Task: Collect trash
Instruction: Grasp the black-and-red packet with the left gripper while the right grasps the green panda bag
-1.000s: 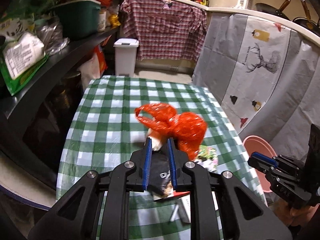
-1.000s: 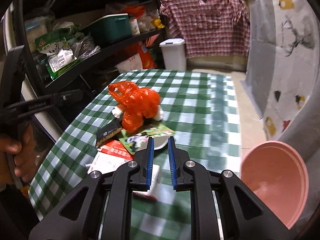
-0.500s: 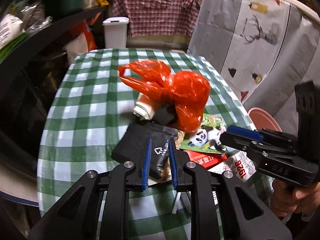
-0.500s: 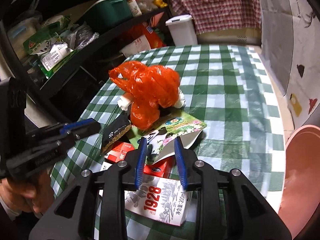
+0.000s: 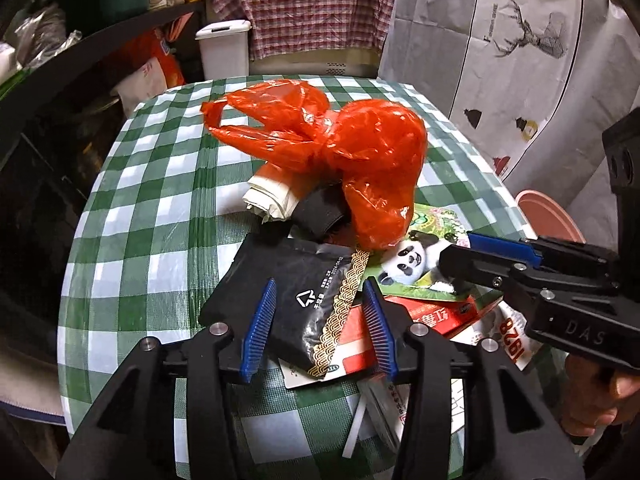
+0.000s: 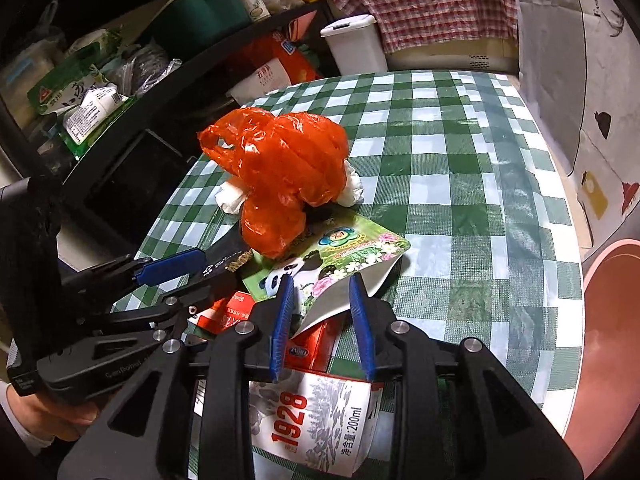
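- The black pouch lies in the litter pile by the surface's near edge: light, limp, slippery; best pinched at an edge.
- Left hand-held gripper is opening, straddling it.
- Right hand-held gripper hangs part-open over the panda packet, gripping nothing.

A home pantry corner: stocked shelves, checked tablecloth, hanging shirt

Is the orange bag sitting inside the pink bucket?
No, the orange plastic bag lies on the green checked tablecloth, while the pink bucket stands apart, beyond the table's edge.
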`<state>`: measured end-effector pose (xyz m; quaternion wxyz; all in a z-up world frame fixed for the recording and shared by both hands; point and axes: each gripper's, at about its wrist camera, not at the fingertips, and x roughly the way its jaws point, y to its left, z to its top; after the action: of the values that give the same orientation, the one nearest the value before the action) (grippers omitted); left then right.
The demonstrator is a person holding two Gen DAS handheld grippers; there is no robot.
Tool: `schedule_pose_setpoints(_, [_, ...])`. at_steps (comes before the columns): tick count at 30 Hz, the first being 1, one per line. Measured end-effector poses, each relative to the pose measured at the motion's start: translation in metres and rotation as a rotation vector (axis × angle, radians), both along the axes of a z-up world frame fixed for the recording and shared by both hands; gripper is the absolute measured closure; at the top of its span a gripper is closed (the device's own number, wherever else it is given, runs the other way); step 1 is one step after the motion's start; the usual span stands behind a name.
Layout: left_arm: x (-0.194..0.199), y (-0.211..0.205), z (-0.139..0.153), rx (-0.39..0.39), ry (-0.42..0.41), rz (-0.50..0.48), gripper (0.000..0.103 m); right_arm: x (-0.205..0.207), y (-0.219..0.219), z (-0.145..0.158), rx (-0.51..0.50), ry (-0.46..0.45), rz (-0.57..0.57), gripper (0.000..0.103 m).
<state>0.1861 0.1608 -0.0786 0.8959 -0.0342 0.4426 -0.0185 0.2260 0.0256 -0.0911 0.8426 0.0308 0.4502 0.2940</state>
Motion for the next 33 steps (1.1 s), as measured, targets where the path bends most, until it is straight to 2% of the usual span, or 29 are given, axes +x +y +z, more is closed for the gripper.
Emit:
schedule_pose_setpoints(5, [0.001, 0.002, 0.001, 0.023, 0.007, 0.013, 0.058, 0.001, 0.001, -0.001, -0.002, 0.000, -0.001, 0.078])
schedule_pose_setpoints(6, [0.001, 0.003, 0.001, 0.021, 0.009, 0.013, 0.058, 0.001, 0.001, -0.001, -0.001, 0.000, 0.000, 0.084])
schedule_pose_setpoints(8, [0.001, 0.003, 0.001, 0.019, 0.012, 0.011, 0.061, 0.000, 0.000, 0.001, 0.004, -0.004, -0.005, 0.088])
schedule_pose_setpoints(12, [-0.001, 0.000, 0.004, 0.045, 0.008, 0.000, 0.081, -0.004, 0.001, 0.007, 0.007, -0.023, 0.005, 0.094])
schedule_pose_setpoints(14, [-0.003, 0.000, 0.007, 0.055, -0.002, 0.002, 0.085, -0.006, -0.001, 0.011, 0.007, -0.034, 0.000, 0.096])
schedule_pose_setpoints(17, [-0.006, 0.002, 0.013, 0.061, -0.023, 0.009, 0.101, -0.009, -0.004, 0.016, 0.008, -0.048, -0.006, 0.098])
schedule_pose_setpoints(33, [-0.029, 0.012, 0.060, 0.049, -0.147, 0.062, 0.103, -0.034, -0.039, 0.051, 0.016, -0.150, -0.061, 0.102])
